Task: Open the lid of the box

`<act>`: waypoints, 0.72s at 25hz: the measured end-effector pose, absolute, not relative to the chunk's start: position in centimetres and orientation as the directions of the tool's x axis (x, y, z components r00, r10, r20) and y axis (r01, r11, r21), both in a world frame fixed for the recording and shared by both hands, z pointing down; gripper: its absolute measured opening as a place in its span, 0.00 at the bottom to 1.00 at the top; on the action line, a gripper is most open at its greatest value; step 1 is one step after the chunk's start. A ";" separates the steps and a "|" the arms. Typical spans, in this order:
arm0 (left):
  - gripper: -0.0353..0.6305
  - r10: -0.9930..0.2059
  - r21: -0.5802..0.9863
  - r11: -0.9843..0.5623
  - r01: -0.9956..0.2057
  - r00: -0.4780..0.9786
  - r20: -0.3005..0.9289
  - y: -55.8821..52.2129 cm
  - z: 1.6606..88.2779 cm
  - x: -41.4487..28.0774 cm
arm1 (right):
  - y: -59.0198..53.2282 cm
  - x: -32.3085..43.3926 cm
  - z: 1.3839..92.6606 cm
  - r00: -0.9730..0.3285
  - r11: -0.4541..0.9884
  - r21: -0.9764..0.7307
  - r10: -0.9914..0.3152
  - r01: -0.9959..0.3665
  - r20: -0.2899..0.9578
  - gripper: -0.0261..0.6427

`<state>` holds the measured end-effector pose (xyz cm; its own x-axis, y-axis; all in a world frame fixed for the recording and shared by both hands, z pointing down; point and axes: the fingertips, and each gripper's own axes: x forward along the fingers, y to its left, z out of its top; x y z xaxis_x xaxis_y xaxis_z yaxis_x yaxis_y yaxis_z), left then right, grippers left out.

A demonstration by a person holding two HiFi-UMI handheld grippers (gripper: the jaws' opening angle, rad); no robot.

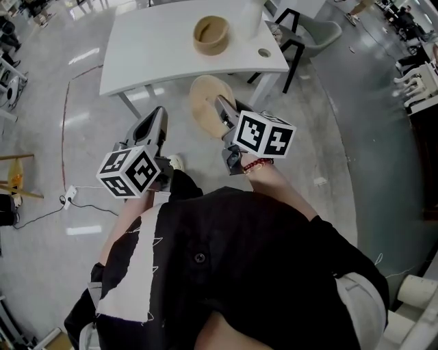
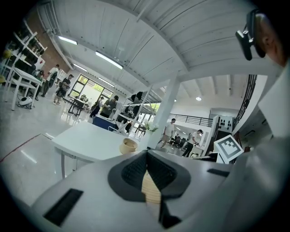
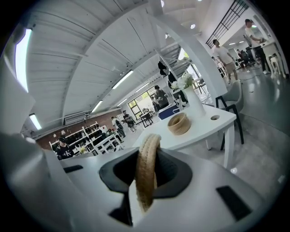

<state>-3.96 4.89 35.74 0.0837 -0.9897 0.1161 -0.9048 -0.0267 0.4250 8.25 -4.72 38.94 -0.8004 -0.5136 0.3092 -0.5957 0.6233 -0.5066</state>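
The round tan box (image 1: 211,34) stands lidless on the white table (image 1: 150,55), also visible in the left gripper view as the box (image 2: 129,146) and in the right gripper view as the box (image 3: 179,123). Its flat round lid (image 1: 204,101) is off the box and held on edge over the floor, in front of the table. My right gripper (image 1: 224,115) is shut on the lid (image 3: 146,170), whose rim rises between the jaws. My left gripper (image 1: 156,124) hovers to the left of the lid, apart from it, its jaws (image 2: 147,156) together at the tips.
A white vase (image 1: 253,17) and a round hole (image 1: 264,52) are at the table's right end. A dark-framed chair (image 1: 301,37) stands behind that corner. A power strip with cable (image 1: 68,195) lies on the floor at left. Other people and desks are far off.
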 end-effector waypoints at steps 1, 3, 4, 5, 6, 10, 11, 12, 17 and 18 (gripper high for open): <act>0.07 -0.990 0.426 -0.025 -0.905 0.083 0.118 5.1 35.9 -4.0 | -4.6 8.2 39.0 -0.801 0.626 -0.503 -0.512 -0.596 0.311 0.16; 0.07 -0.989 0.428 -0.022 -0.904 0.081 0.120 5.3 36.0 -4.0 | -4.3 8.2 39.2 -0.801 0.633 -0.494 -0.510 -0.596 0.314 0.16; 0.07 -0.989 0.429 -0.021 -0.903 0.081 0.120 5.4 36.1 -4.0 | -4.1 8.2 39.2 -0.801 0.636 -0.490 -0.508 -0.596 0.316 0.16; 0.07 -0.989 0.430 -0.021 -0.903 0.081 0.121 5.4 36.1 -4.0 | -4.1 8.2 39.3 -0.801 0.639 -0.485 -0.508 -0.597 0.317 0.16; 0.07 -0.989 0.430 -0.021 -0.903 0.081 0.121 5.4 36.2 -3.9 | -4.0 8.2 39.3 -0.801 0.642 -0.481 -0.507 -0.597 0.318 0.15; 0.07 -0.988 0.431 -0.023 -0.902 0.086 0.128 5.4 36.4 -3.6 | -3.7 8.5 39.7 -0.800 0.645 -0.474 -0.503 -0.599 0.327 0.16; 0.07 -0.988 0.430 -0.024 -0.902 0.087 0.128 5.5 36.4 -3.5 | -3.6 8.5 39.7 -0.800 0.646 -0.473 -0.502 -0.599 0.329 0.16; 0.07 -0.988 0.429 -0.025 -0.903 0.088 0.127 5.4 36.3 -3.4 | -3.6 8.5 39.7 -0.800 0.648 -0.471 -0.500 -0.599 0.330 0.15; 0.07 -0.988 0.428 -0.030 -0.903 0.091 0.122 5.2 36.2 -3.4 | -3.6 8.3 39.6 -0.802 0.658 -0.459 -0.499 -0.597 0.328 0.16; 0.07 -0.988 0.429 -0.030 -0.903 0.091 0.123 5.2 36.2 -3.4 | -3.6 8.3 39.6 -0.802 0.658 -0.458 -0.500 -0.598 0.328 0.15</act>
<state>-3.39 5.18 36.19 0.0914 -0.9882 0.1227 -0.9030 -0.0303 0.4286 8.32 -3.56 39.61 -0.8017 -0.4998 0.3279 -0.5976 0.6578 -0.4584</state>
